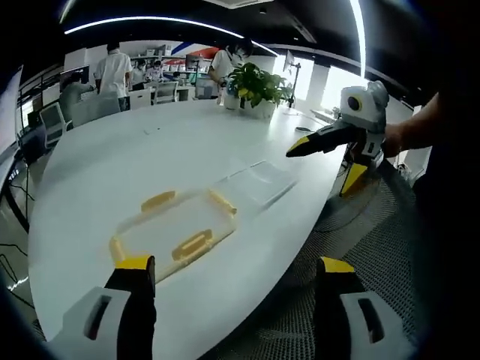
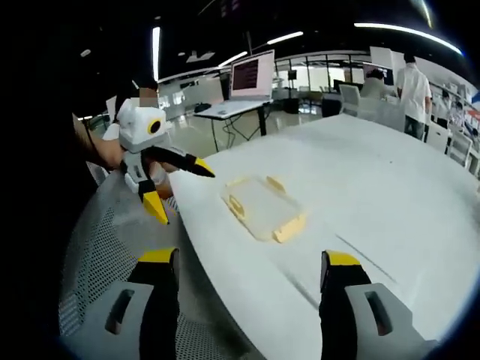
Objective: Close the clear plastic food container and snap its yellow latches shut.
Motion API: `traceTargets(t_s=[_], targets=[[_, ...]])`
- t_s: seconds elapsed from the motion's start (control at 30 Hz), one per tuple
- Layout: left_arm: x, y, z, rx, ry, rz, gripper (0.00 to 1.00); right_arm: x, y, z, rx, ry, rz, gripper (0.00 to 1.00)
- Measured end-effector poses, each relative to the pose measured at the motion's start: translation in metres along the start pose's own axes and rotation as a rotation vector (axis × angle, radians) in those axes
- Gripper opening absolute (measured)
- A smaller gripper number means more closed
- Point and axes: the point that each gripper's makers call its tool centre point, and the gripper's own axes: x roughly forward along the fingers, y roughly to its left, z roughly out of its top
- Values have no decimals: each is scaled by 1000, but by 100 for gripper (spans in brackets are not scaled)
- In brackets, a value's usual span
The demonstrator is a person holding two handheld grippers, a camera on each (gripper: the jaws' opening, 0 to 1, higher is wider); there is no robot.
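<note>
- While the left gripper [image 1: 232, 274] hangs with jaws spread and empty, the clear plastic food container [image 1: 174, 231] lies near the white table [image 1: 97, 165] edge.
- Its yellow latches [image 1: 191, 245] look light, stiff; press them.
- Beside it, the thin lid [image 1: 259, 181] seems flexible, slippery; take an edge.
- The right gripper [image 2: 247, 279] is likewise unclenched, holding nothing.

Each handheld gripper is built from a pale grey-white plastic body from which two black jaws extend, and every jaw is capped with a yellow tip. On the left gripper [image 1: 234, 270], slotted grey mounts are seen at the base of both jaws; the same slotted mounts are seen on the right gripper [image 2: 251, 262]. A rounded white housing is carried on top of each gripper. The person's hand [image 1: 396, 139] is seen wrapped around the right gripper's grip, below a dark sleeve [image 1: 442, 105]
</note>
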Motion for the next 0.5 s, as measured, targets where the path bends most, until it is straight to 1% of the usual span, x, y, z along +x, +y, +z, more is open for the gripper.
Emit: traceTargets(t_s=[0.07, 0.17, 0.33, 0.43, 0.5], targets=[[-1, -1, 0, 0, -1, -8, 89, 1, 1, 1, 5, -6, 4, 75], [-3, 0, 0, -9, -6, -10, 90, 2, 4, 3, 13, -11, 21, 76], [-4, 2, -4, -33, 4, 1, 90, 6, 8, 5, -5, 0, 36, 76], [-7, 2, -3, -38, 0, -1, 90, 10, 9, 11, 8, -8, 45, 77], [-8, 4, -3, -35, 2, -1, 91, 11, 10, 13, 0, -14, 48, 77]])
